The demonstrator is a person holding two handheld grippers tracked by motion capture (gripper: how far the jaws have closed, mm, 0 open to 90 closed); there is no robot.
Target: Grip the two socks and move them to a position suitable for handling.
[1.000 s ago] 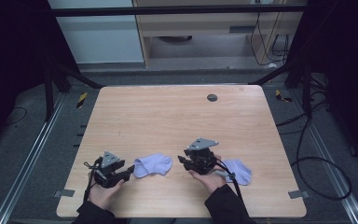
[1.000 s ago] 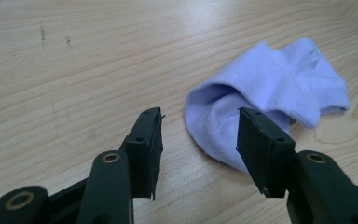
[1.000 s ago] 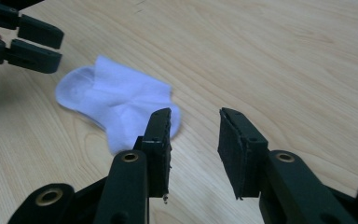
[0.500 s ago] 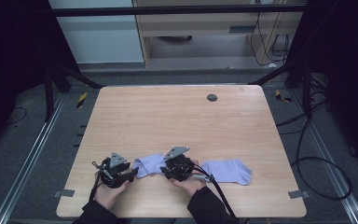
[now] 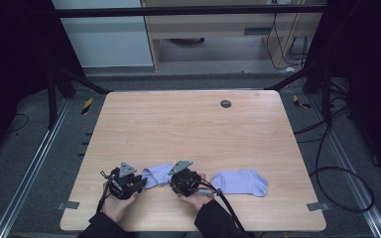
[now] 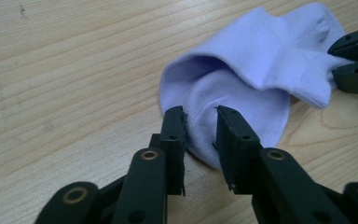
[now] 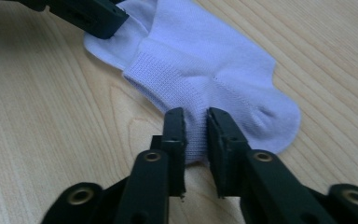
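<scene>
Both grippers (image 5: 144, 182) (image 5: 171, 179) hide the pinched sock's (image 5: 158, 174) ends.

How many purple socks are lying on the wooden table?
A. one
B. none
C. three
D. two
D: the high view shows one sock between the left gripper and the right gripper, both of which have its fabric between their jaws, and a second sock lying flat off to the right on the table.
</scene>
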